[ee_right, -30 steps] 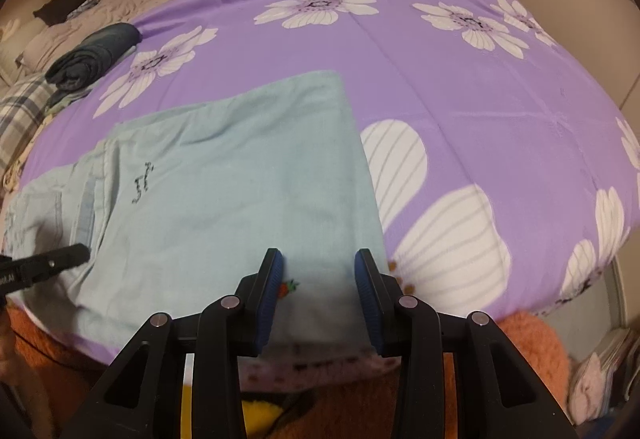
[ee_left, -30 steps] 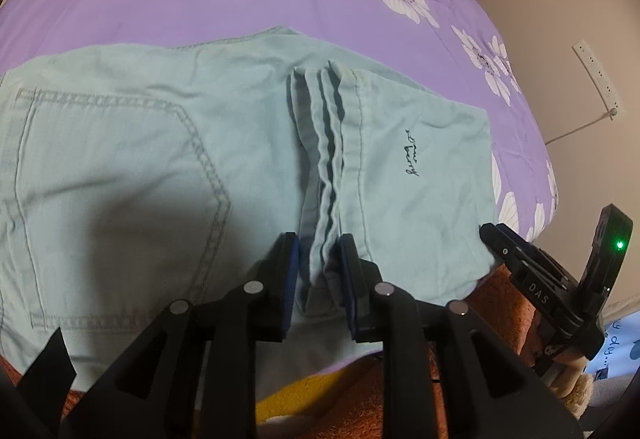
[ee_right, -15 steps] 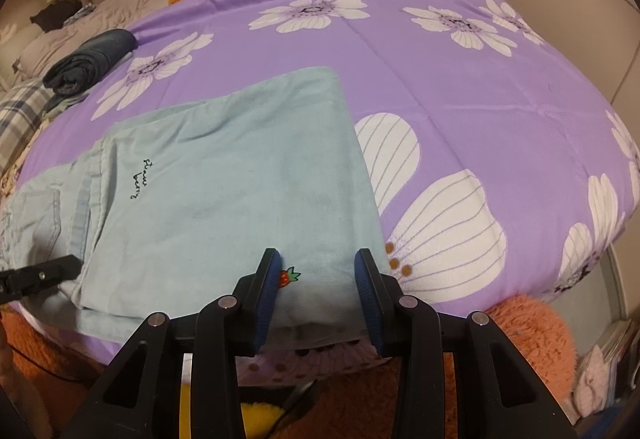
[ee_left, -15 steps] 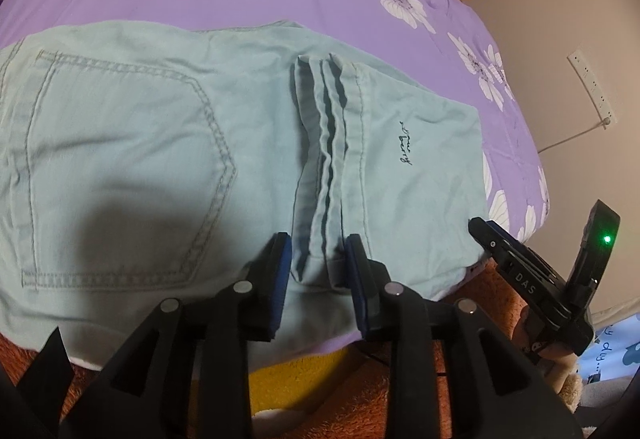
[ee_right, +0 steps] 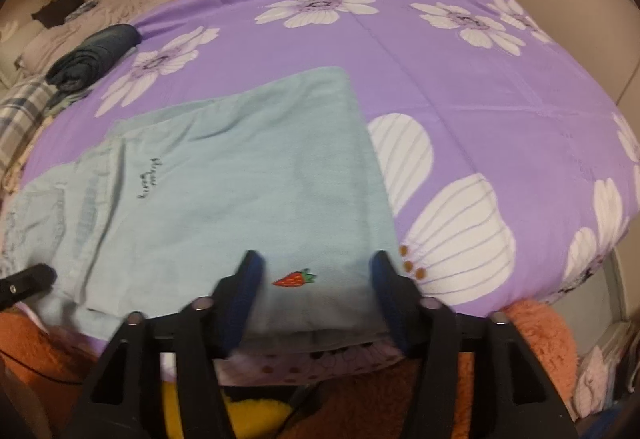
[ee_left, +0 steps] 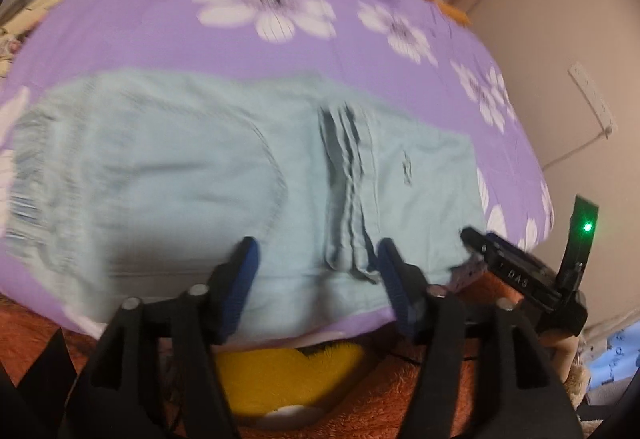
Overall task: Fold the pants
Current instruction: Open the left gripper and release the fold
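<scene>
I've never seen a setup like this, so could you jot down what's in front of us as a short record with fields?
surface: purple flowered bedspread
garment: light blue pants, folded, lying flat near the bed's front edge
detail: small strawberry embroidered on the top layer
left tool: jaws opening, pads clear of the hem bundle between them
right tool: jaws opening, not pinching the cloth
elsewhere: rolled dark garment at the far left

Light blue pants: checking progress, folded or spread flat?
Folded: the light blue pants lie doubled, hems stacked over the seat.
</scene>
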Motion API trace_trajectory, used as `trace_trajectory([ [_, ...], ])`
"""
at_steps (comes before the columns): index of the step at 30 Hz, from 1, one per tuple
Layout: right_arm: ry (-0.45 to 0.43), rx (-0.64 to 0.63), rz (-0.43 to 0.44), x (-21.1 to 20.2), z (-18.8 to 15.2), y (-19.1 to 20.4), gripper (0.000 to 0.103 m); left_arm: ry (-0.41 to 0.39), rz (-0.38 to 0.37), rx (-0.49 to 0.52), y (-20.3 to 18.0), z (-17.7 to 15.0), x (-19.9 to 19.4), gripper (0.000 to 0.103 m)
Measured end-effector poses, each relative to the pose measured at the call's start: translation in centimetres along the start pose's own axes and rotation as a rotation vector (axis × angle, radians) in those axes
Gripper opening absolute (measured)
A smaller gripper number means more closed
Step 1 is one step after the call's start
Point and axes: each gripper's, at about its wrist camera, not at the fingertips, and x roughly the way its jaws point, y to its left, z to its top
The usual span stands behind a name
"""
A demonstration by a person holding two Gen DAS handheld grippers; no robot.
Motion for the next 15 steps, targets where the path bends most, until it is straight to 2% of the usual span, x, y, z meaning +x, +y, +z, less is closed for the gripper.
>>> trace_trajectory([
  [2, 0.001, -0.005, -0.004, -0.4, 0.2, 0.5, 0.070, -0.059, 0.007, -0.014, 0.6, 0.3, -1.8, 0.088],
  [5, -0.032, -0.038, 0.010, -1.5, 1.4, 1.5, 0.070, -0.173, 0.049, -0.049, 1.8, 0.8, -4.7, 0.102],
  [7, -0.066, -0.052, 0.034, -2.5, 2.5, 2.4, 0.072, -0.230, 0.079, -0.067, 2.3, 1.1, -6.1, 0.102],
  [8, -0.095, -0.068, 0.056, -3.3, 3.3, 3.1, 0.082, -0.254, 0.091, -0.081, 2.8, 1.3, -6.8, 0.102],
  [10, -0.158, -0.092, 0.089, -4.9, 4.6, 4.5, 0.091, -0.281, 0.092, -0.111, 3.6, 1.4, -7.9, 0.102],
  [13, -0.244, -0.148, 0.140, -7.3, 6.3, 7.1, 0.093, -0.314, 0.100, -0.169, 5.0, 1.4, -9.0, 0.102],
  [15, -0.281, -0.166, 0.176, -8.1, 6.9, 8.5, 0.094, -0.322, 0.135, -0.204, 6.0, 1.3, -9.2, 0.102],
])
